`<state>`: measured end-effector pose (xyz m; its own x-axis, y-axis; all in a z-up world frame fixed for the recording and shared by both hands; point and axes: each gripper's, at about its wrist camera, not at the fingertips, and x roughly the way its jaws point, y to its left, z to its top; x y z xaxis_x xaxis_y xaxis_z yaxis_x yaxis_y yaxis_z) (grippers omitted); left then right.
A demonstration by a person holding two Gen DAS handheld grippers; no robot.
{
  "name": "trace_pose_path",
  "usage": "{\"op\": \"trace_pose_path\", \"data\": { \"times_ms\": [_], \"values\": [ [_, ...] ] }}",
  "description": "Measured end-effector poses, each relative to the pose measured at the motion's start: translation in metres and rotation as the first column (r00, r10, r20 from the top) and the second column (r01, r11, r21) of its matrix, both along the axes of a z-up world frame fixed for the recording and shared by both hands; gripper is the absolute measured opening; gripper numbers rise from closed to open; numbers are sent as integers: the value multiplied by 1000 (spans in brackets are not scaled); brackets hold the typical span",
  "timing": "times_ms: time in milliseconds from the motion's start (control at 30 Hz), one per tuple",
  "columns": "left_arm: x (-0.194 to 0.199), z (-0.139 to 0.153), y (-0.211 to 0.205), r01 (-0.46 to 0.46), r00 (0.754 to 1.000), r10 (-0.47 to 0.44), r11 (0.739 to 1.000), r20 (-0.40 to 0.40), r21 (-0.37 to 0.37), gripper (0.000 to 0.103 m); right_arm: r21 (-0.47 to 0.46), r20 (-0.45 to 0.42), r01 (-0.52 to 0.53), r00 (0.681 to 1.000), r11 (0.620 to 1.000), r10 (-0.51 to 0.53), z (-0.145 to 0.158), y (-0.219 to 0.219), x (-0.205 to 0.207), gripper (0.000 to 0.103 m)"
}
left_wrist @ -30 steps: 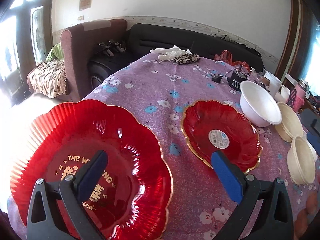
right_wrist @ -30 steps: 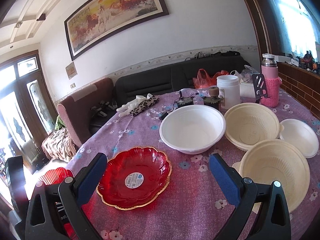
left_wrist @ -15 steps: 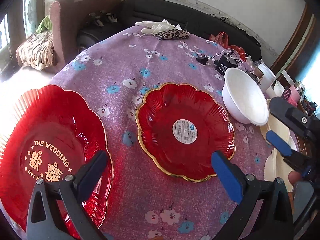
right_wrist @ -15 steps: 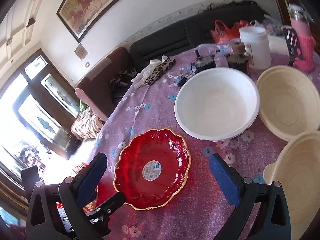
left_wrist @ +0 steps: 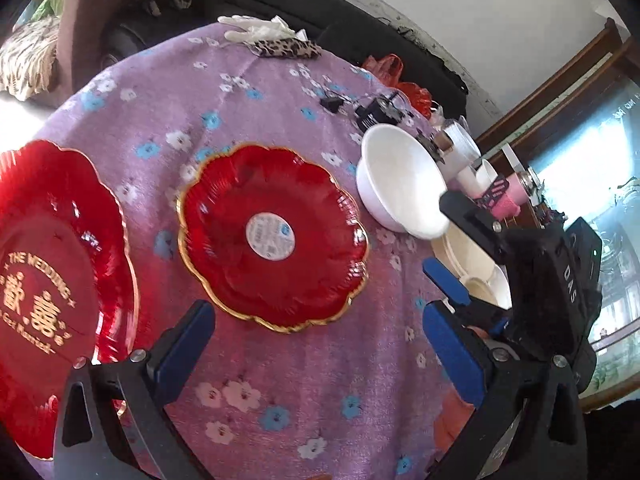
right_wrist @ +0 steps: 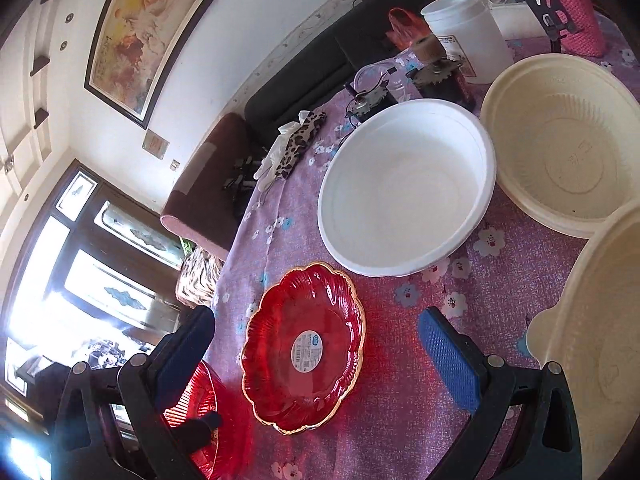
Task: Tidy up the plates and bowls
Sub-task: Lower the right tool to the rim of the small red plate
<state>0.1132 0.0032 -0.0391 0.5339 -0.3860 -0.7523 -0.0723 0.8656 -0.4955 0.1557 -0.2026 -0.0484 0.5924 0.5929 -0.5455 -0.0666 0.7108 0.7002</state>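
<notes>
A small red gold-rimmed plate (left_wrist: 272, 236) with a round sticker lies on the purple flowered cloth (left_wrist: 320, 380), also in the right wrist view (right_wrist: 304, 348). A larger red wedding plate (left_wrist: 52, 272) lies to its left, partly seen in the right wrist view (right_wrist: 192, 412). A white bowl (right_wrist: 404, 192) and two cream bowls (right_wrist: 560, 140) (right_wrist: 600, 328) stand to the right. My left gripper (left_wrist: 316, 344) is open and empty above the cloth in front of the small plate. My right gripper (right_wrist: 316, 352) is open and empty over the small plate; it shows in the left wrist view (left_wrist: 452, 240).
A white jar (right_wrist: 468, 36), a pink bottle (right_wrist: 576, 20), small black gadgets with wires (right_wrist: 372, 96) and a leopard-print pouch with white gloves (left_wrist: 280, 44) lie at the table's far side. A black sofa (right_wrist: 320, 64) and a brown armchair (right_wrist: 208, 192) stand behind.
Both grippers have tilted and moved toward the small red plate. The right gripper has come closer in on the right side of the left wrist view. Nothing was grasped.
</notes>
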Motion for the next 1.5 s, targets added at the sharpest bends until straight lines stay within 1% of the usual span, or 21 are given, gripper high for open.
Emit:
{"op": "trace_pose_path", "data": {
  "times_ms": [100,167,233,300,400,467,533,633,733,833,900,933,1033,1100,1167,1200,1267,1300,1400,1500],
  "values": [
    [1,-11,-13,19,1000,-19,997,-2,72,103,-8,7,1,1000,1000,0,2,1,-4,103],
    [3,-20,-8,-5,1000,7,995,-18,101,103,-24,5,-3,1000,1000,3,0,3,-3,103],
    [5,-26,2,-40,999,44,993,-31,109,103,-28,1,-6,1000,1000,6,-1,5,-4,103],
    [5,-25,8,-41,999,42,992,-4,117,103,-33,-5,-13,1000,999,13,-3,8,-4,103],
    [8,-28,13,-46,999,47,987,-5,155,103,-33,-12,-29,1000,999,28,-6,12,-2,103],
    [10,-30,17,-41,999,42,979,-1,198,103,-22,-14,-46,999,999,46,-7,15,-1,103],
    [13,-29,22,-50,999,50,973,3,225,103,-5,-24,-66,998,998,66,-10,17,0,103],
    [17,-28,35,-90,996,93,969,0,229,103,21,-56,-90,994,996,91,-18,21,4,103],
    [26,-28,46,-132,990,139,970,-23,203,103,30,-91,-99,991,995,102,-26,26,8,103],
    [40,-28,46,-97,992,106,988,-67,123,103,15,-114,-98,988,995,99,-32,30,12,103],
    [47,-30,46,-96,990,103,993,-101,65,103,29,-131,-100,986,995,103,-36,30,15,103],
    [48,-29,47,-106,988,109,994,-106,39,103,43,-137,-100,985,994,105,-38,29,16,103],
    [49,-28,47,-120,986,121,993,-112,15,103,92,-156,-96,982,991,110,-41,25,16,103],
    [50,-28,49,-128,984,125,992,-130,-13,103,116,-169,-89,980,989,108,-44,23,17,103],
    [46,-21,51,-122,986,113,990,-121,-68,103,143,-187,-85,976,986,111,-48,22,18,103],
    [44,-17,52,-113,989,104,990,-109,-83,103,154,-197,-83,974,985,113,-50,22,19,103],
    [40,-9,52,-105,990,98,992,-99,-64,103,168,-218,-80,969,982,117,-57,21,21,103],
    [38,-8,52,-100,991,93,993,-101,-67,103,169,-220,-77,969,983,113,-58,21,21,103],
    [32,-9,53,-94,989,78,988,-129,-119,103,177,-221,-75,969,981,114,-57,22,21,103],
    [27,-12,47,-91,989,72,985,-129,-145,103,189,-221,-73,968,979,115,-58,21,22,103]
  ]
}}
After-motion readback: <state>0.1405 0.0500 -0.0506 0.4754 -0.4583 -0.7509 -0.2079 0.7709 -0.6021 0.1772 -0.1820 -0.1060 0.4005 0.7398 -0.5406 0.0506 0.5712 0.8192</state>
